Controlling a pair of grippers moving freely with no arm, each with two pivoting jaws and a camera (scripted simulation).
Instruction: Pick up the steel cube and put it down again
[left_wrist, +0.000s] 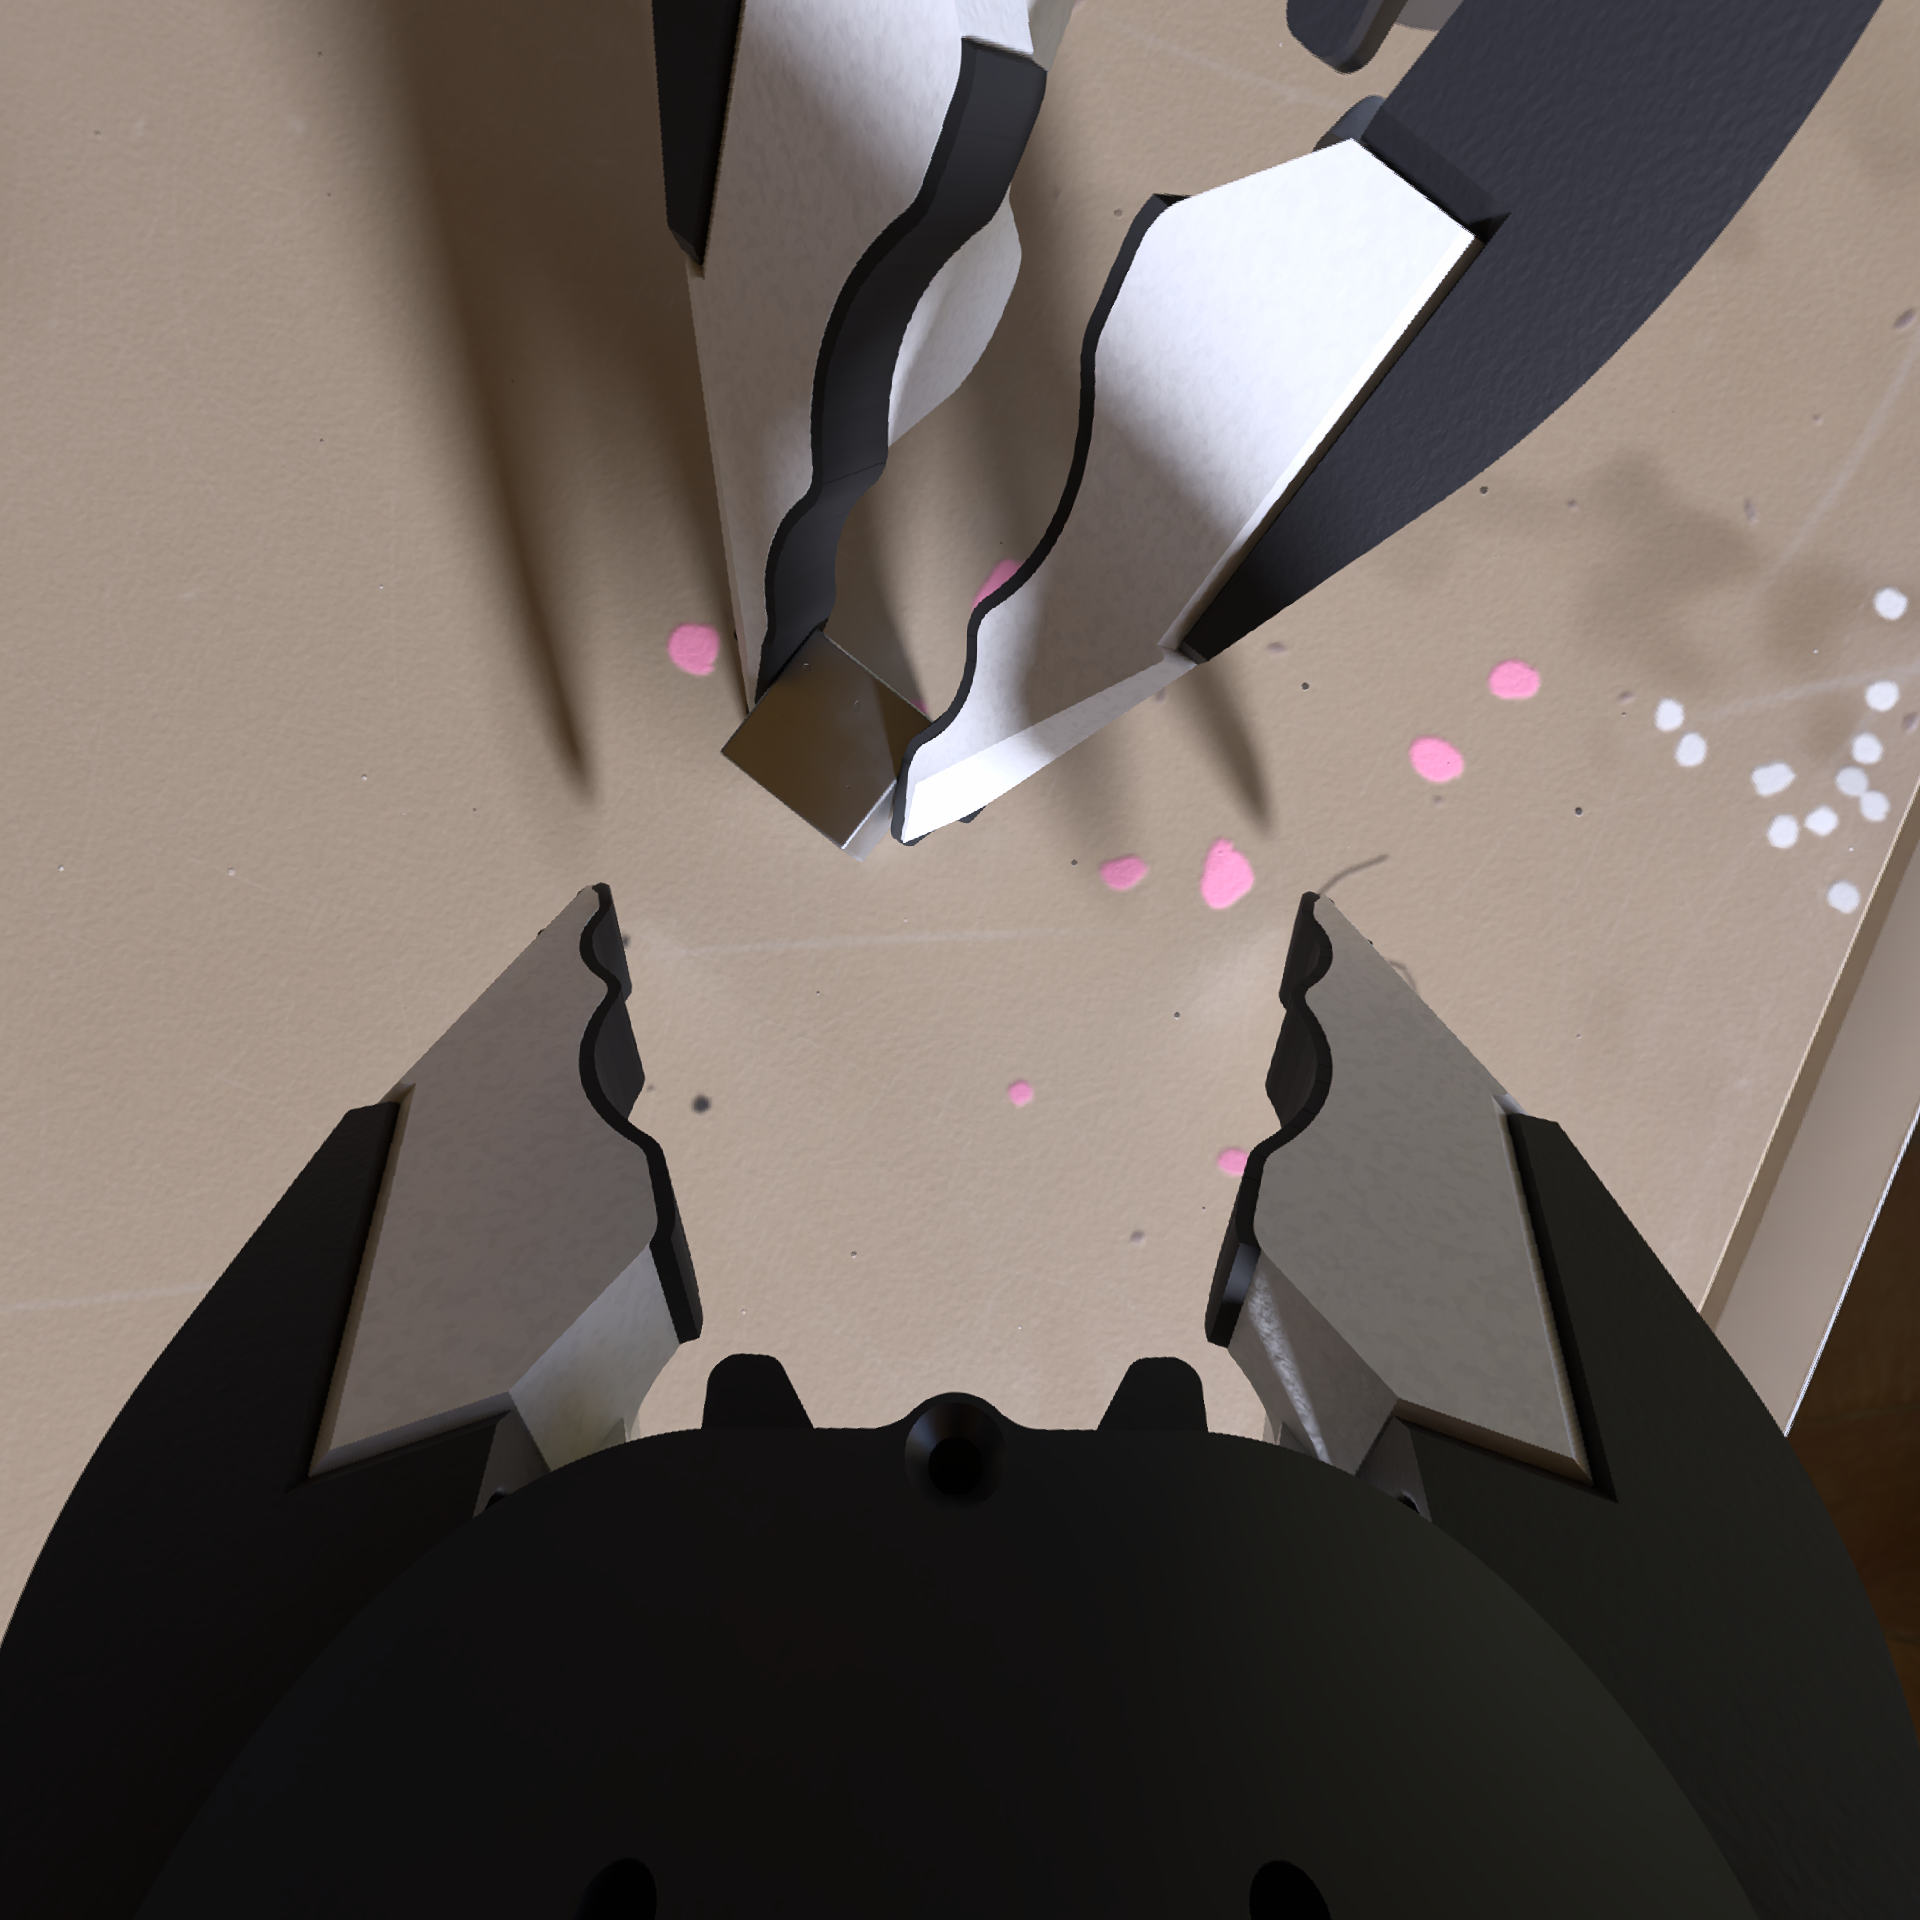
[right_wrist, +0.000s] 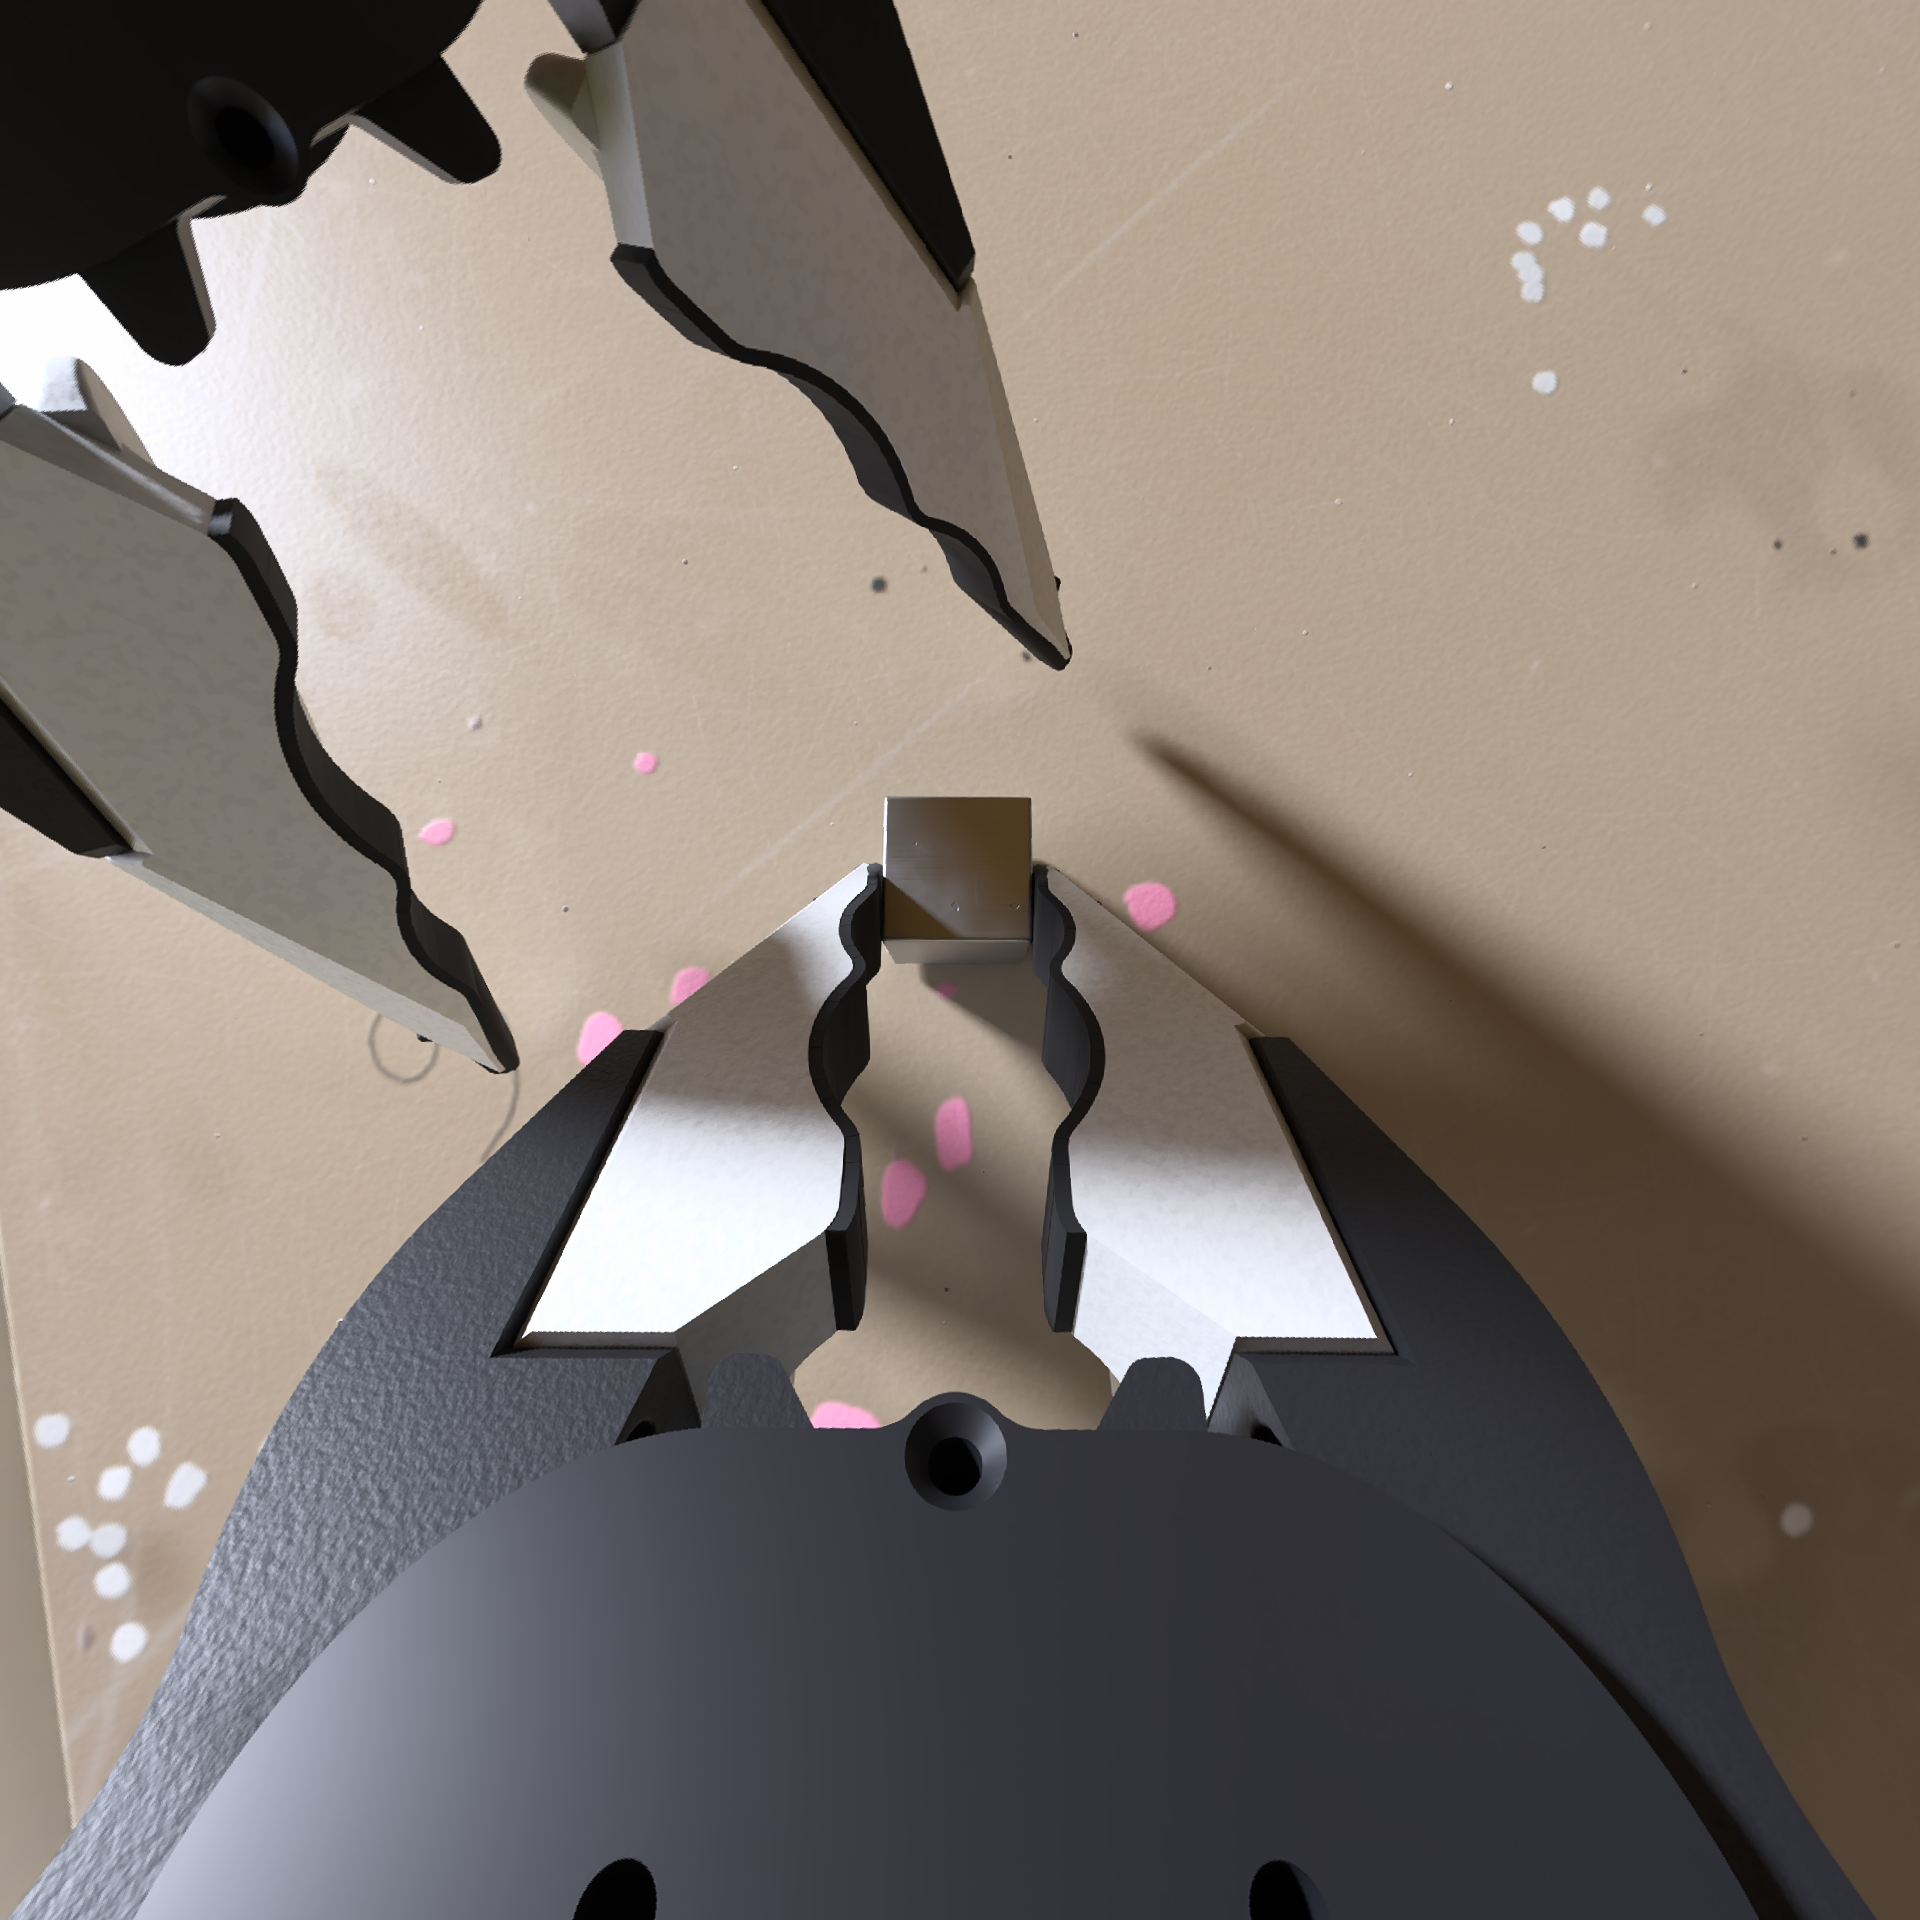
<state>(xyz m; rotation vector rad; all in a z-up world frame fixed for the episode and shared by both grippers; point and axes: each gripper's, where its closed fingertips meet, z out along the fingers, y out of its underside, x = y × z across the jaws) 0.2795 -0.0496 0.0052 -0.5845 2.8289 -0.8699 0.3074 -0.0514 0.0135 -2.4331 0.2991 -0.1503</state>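
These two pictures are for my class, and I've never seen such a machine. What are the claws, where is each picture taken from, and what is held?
Each picture comes from a camera mounted on one claw, looking forward along its two fingers. The left claw is open and holds nothing. The right claw is shut on the small steel cube, gripping it at its fingertips; it also shows, farther off, in the left view. Below lies a tan table with pink paint spots and white spots. Whether the cube touches the table I cannot tell.

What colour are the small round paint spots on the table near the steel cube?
Pink spots lie beside the steel cube on the tan table; the right wrist view shows them best.
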